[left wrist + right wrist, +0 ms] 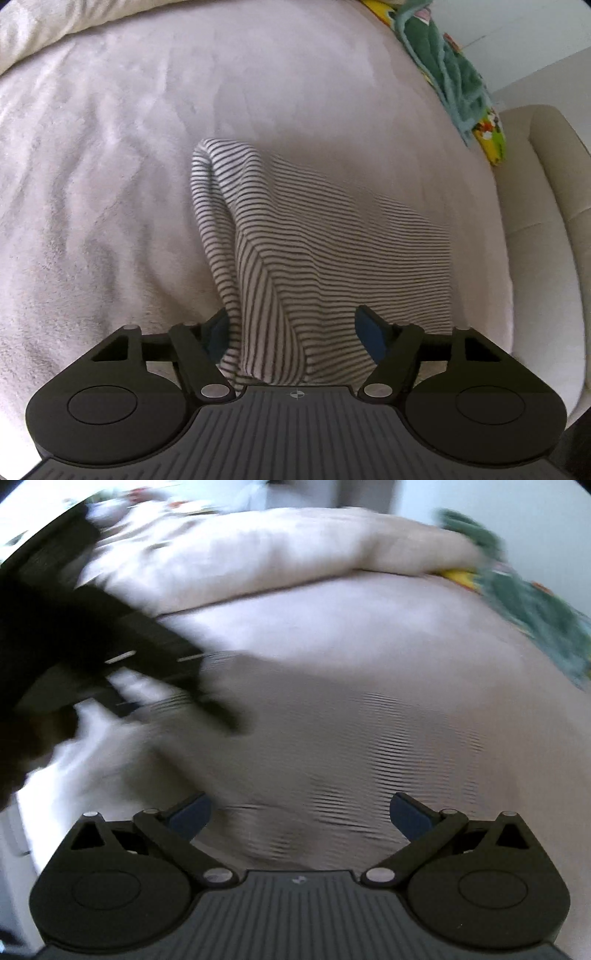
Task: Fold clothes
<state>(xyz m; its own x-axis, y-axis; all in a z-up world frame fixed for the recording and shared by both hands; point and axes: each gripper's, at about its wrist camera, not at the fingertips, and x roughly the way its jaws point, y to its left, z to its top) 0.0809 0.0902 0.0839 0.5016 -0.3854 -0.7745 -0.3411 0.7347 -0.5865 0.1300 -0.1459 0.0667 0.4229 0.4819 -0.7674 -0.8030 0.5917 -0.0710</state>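
Note:
A grey-and-white striped garment (314, 240) lies on a pale pink bed cover (110, 184), with one fold standing up from it. My left gripper (293, 328) straddles the near end of that fold. Its blue pads (371, 332) stand wide apart; the left pad is beside the cloth and I see no pinch. In the right wrist view the striped garment (369, 738) is blurred and spreads under my right gripper (301, 812), which is open with nothing clamped. The dark body of the left gripper (92, 635) reaches in from the upper left of that view.
A heap of green and bright patterned clothes (454, 74) lies at the bed's far right, also blurred as green clothes (535, 620). A cream duvet (258, 554) is bunched along the far side. A beige padded edge (546, 184) borders the bed on the right.

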